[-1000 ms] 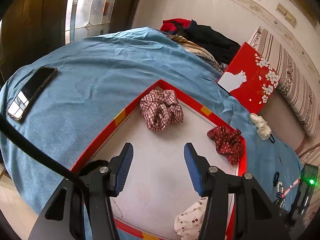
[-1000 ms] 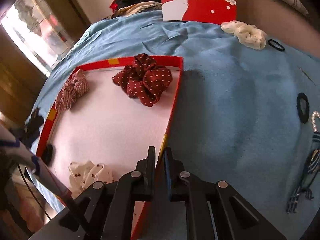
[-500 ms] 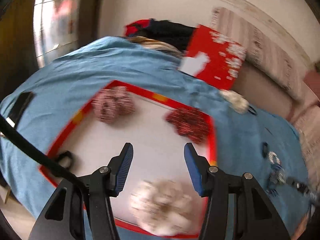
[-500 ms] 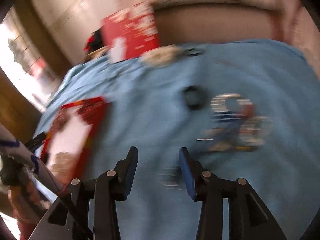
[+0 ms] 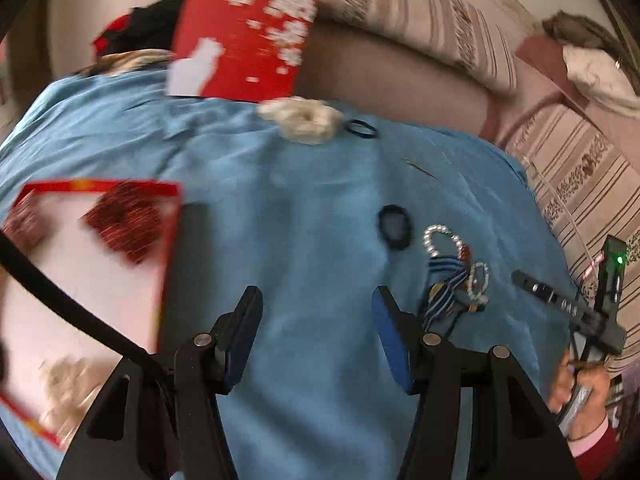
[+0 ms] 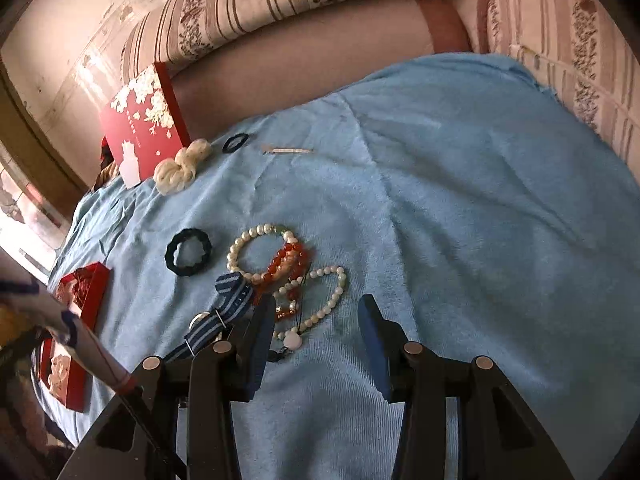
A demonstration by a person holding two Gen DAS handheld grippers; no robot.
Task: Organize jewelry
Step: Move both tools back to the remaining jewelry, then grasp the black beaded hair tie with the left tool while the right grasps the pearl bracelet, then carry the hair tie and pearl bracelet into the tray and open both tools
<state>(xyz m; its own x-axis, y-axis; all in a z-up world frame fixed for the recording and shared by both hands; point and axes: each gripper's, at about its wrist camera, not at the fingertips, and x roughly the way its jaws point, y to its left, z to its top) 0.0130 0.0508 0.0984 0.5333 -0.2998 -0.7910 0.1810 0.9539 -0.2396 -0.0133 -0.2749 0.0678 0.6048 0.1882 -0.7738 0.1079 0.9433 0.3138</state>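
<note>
Your right tongs (image 6: 316, 340) hang over the blue blanket (image 6: 460, 208) with their jaws having just been opening; they now stand apart with only bare blanket between them, gripping nothing. Take the pearl bracelet (image 6: 256, 240) as your landmark: the orange bead bracelet (image 6: 290, 258) overlaps its lower right side, a white bead necklace with a pale pendant (image 6: 332, 296) trails below that toward the tongs' left finger (image 6: 262, 344), and a blue striped strap (image 6: 226, 304) lies at its lower left. Just left of the pearl bracelet sits a thick black hair tie (image 6: 188, 252). Farther up and left of it lie a cream scrunchie (image 6: 180, 166), a thin black hair band (image 6: 235, 143) and a slim hairpin (image 6: 286, 151), all near the upright red floral box lid (image 6: 142, 124). Well off to the lower left is the red-rimmed tray (image 6: 94, 300); the left wrist view shows a dark red dotted scrunchie (image 5: 128, 226) inside it, blurred. Your left tongs (image 5: 316, 330) have also just been opening a little, and hold nothing over bare blanket, left of the jewelry pile.
</note>
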